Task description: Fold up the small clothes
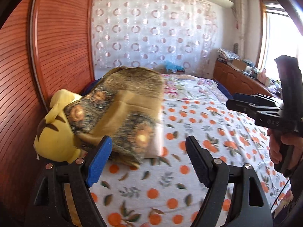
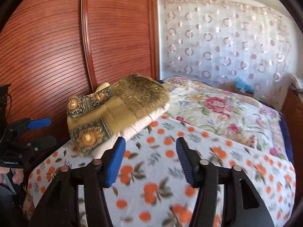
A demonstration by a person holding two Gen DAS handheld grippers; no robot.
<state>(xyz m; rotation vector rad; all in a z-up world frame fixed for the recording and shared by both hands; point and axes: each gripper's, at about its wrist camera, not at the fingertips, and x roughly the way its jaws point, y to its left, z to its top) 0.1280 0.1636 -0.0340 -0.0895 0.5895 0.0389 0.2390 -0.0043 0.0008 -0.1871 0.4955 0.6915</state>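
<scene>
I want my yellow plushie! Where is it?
The yellow plush toy lies at the left edge of the bed, against the wooden wardrobe, partly under the folded sunflower cloth.

My left gripper (image 1: 147, 160) is black moulded plastic with two ribbed pads, one bright blue (image 1: 98, 162) and the other black, each finger hinged on round silvery pins. The right gripper (image 2: 150, 160) is built the same way (blue pad (image 2: 115, 162) beside a dark ribbed one). From the left camera its black body shows faint raised lettering I can't read, with a thin dark cable hanging below its pistol-style handle.
</scene>
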